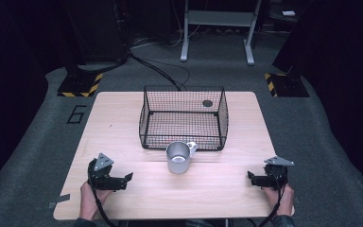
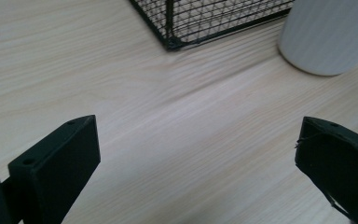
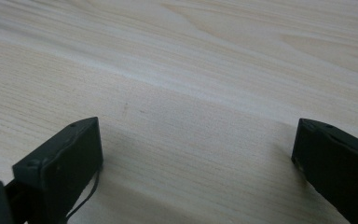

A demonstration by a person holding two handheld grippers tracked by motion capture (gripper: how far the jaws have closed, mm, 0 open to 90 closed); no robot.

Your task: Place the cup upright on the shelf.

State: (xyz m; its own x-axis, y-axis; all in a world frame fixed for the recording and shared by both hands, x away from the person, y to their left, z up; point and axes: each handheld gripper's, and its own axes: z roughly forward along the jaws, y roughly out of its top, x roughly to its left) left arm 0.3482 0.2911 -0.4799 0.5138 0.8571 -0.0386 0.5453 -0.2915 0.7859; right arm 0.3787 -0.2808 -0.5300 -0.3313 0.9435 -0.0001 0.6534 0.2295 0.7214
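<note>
Left gripper (image 1: pixel 128 178): held low at the near left of the desk (image 1: pixel 123 118), pointing right toward the centre, grey three-cornered plate on top. In the left gripper view its fingers (image 2: pixel 56 158) stand wide apart with bare wood between them; nothing gripped. The left hand (image 1: pixel 90 201) grips it from behind, forearm entering from the bottom edge, cable trailing back alongside.

Right gripper (image 1: pixel 250 177): held low at the near right, pointing left toward the centre, plate uppermost. In the right gripper view its fingers (image 3: pixel 60 158) are likewise spread wide and empty. The right hand (image 1: pixel 282 198) holds it from behind, cable running down past the wrist.

Both grippers sit level with each other, well apart.
</note>
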